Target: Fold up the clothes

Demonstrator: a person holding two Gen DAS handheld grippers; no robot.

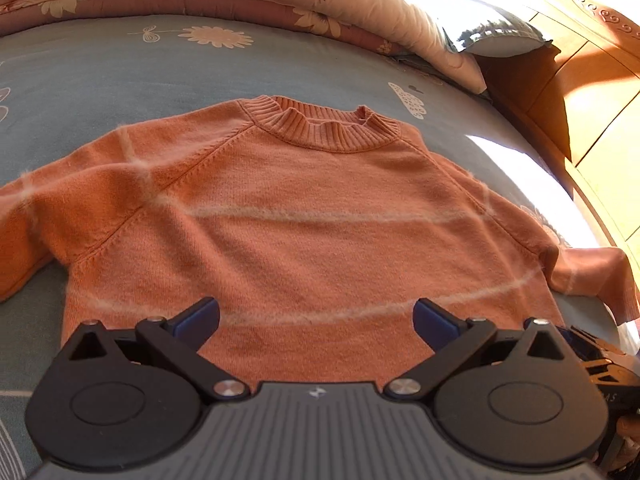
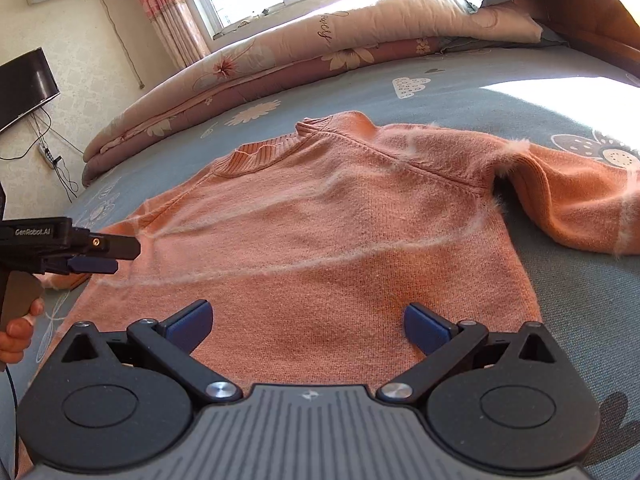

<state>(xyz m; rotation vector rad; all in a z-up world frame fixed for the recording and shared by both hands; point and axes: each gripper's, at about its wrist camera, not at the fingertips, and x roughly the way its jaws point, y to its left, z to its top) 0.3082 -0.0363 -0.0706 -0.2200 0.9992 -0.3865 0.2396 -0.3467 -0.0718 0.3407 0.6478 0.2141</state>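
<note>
An orange knit sweater (image 1: 304,216) with thin pale stripes lies flat on the bed, ribbed collar (image 1: 324,128) at the far end and both sleeves spread sideways. My left gripper (image 1: 316,320) hovers open over the sweater's hem, nothing between its blue pads. My right gripper (image 2: 306,326) also stands open above the hem of the same sweater (image 2: 340,240), near its right side. In the right wrist view the left gripper (image 2: 96,258) shows from the side at the sweater's left edge, held by a hand (image 2: 18,336). The right sleeve (image 2: 580,200) lies bent outward.
The grey-blue flowered bedsheet (image 1: 120,76) surrounds the sweater. A rolled pink floral quilt (image 2: 280,64) and a pillow (image 1: 492,28) lie at the far side. A wooden headboard (image 1: 596,92) stands to the right; a window, curtains and a wall television (image 2: 24,84) are beyond.
</note>
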